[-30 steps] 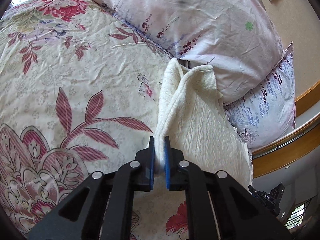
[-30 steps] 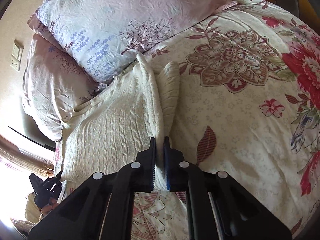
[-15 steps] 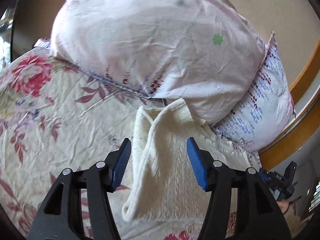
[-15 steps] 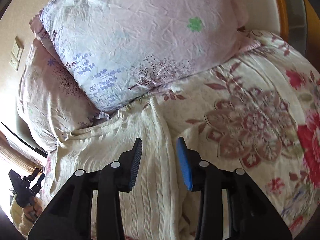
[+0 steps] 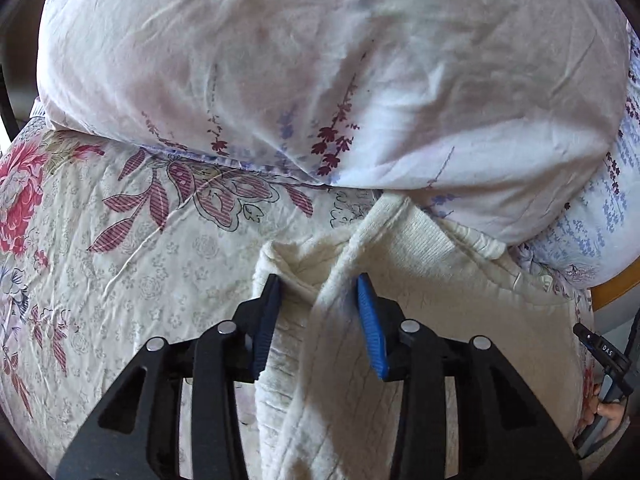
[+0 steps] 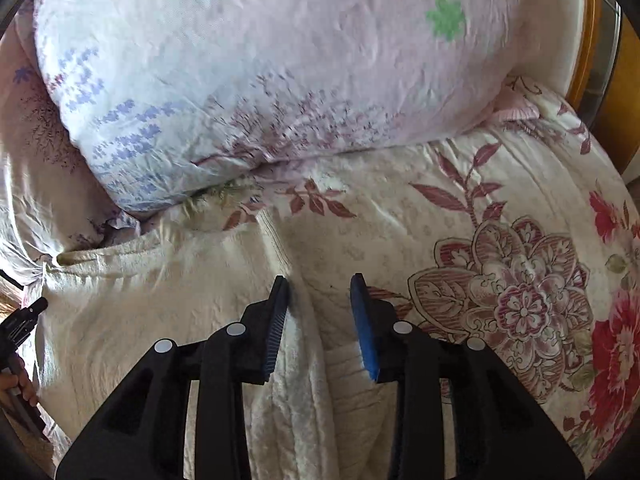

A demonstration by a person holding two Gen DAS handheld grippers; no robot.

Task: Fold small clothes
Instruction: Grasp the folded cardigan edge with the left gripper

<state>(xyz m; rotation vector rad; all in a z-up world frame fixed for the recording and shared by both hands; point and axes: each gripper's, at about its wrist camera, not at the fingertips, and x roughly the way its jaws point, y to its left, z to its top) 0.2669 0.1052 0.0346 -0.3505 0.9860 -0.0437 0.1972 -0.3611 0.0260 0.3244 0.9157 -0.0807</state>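
Left wrist view: left gripper (image 5: 318,322) now wide open, nothing held; a second ago it pinched the cream knit garment (image 5: 440,320) edge. That fold has dropped and lies loose between the blue pads (image 5: 370,326), a raised ridge running toward the pillow (image 5: 320,72). Right wrist view: right gripper (image 6: 320,320) also spread open and empty, released the same way, over the garment's (image 6: 160,320) edge nearest the floral bedspread (image 6: 480,208). Garment lies on the bed, its far end tucked against the pillow's (image 6: 260,60) lower edge. Both grippers have moved closer to the pillow. Judgement: one fold just laid down, not flat yet; smoothing or a second fold is likely next.
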